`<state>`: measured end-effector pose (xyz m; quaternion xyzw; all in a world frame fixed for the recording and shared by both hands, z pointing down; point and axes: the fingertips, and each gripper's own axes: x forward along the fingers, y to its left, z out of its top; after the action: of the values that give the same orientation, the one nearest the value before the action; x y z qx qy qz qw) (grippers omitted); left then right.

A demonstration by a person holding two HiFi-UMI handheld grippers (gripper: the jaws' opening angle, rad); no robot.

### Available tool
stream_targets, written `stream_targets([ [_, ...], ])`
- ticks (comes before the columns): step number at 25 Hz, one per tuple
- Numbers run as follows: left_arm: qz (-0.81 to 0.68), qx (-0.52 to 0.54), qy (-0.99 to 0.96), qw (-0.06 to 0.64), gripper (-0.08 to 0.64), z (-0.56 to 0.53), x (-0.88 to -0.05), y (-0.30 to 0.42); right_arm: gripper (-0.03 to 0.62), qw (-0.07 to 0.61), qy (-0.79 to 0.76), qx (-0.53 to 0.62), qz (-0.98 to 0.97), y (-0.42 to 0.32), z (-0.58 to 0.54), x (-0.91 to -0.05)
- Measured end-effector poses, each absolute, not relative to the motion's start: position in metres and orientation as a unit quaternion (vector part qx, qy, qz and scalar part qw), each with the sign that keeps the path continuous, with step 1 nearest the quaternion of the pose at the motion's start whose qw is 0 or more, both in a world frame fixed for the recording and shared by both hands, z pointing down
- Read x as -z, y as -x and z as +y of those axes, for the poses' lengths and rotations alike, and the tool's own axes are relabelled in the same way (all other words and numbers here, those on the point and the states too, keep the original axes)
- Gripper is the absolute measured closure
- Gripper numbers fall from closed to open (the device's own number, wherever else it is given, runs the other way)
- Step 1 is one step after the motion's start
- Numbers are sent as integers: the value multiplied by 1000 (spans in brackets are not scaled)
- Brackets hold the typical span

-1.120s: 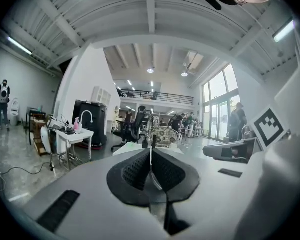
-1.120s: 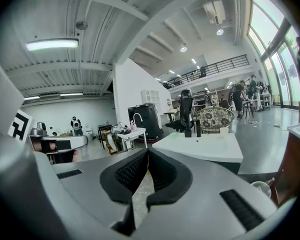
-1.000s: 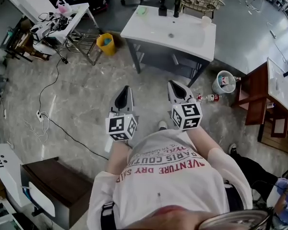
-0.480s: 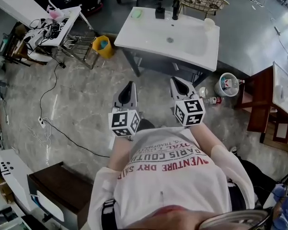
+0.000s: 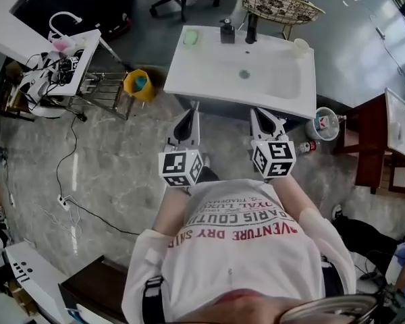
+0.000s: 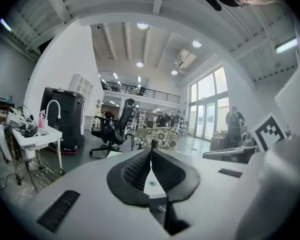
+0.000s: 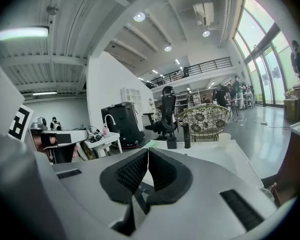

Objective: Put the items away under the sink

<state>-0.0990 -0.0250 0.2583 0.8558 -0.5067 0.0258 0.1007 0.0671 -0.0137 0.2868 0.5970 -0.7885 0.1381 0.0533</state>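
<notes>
White plastic shells with black ribbed pads: the left hand-held gripper [image 5: 190, 113] and the right hand-held gripper [image 5: 260, 112] each have their jaws pressed together on nothing, and they hover just short of the sink's front edge. Below that edge only a strip of the dark cabinet [image 5: 223, 111] shows. Likely items wait on the marble floor to its right: a small bottle [image 5: 305, 146] lying on its side and, just beyond it, a pale bucket [image 5: 326, 124]. Farther off, the white sink surface [image 5: 209, 73] carries a green pad [image 5: 190, 38], a black dispenser [image 5: 227, 32] and a cup [image 5: 300, 44]. The step looks like opening the cabinet, so crouch first, spread one pair of jaws and pull the front wide. Keep the other gripper free for the bottle.
</notes>
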Motion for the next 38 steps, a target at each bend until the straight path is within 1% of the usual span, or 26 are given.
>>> stream_targets([
  [7, -454, -29, -884, 106, 532, -140, -254, 139, 566, 44, -643, -134, -753, -26, -113, -279],
  [15, -430, -44, -892, 134, 532, -220, -282, 168, 566, 54, -670, -141, -727, -3, -184, -298],
  [20, -422, -55, -893, 144, 532, -257, -299, 159, 566, 64, -689, -140, -708, -16, -221, -314],
  [26, -428, -78, -886, 159, 532, -311, -321, 139, 566, 81, -682, -165, -708, -38, -283, -347],
  [32, -413, -103, -892, 151, 532, -365, -340, 101, 565, 105, -655, -197, -722, -52, -350, -385],
  [36, -413, -113, -889, 165, 532, -398, -362, 83, 561, 129, -649, -193, -725, -60, -392, -409],
  [37, -413, -117, -887, 169, 532, -406, -369, 80, 510, 129, -648, -189, -726, -62, -403, -415],
  [38, -415, -121, -885, 173, 532, -414, -376, 77, 388, 126, -649, -186, -727, -64, -414, -420],
])
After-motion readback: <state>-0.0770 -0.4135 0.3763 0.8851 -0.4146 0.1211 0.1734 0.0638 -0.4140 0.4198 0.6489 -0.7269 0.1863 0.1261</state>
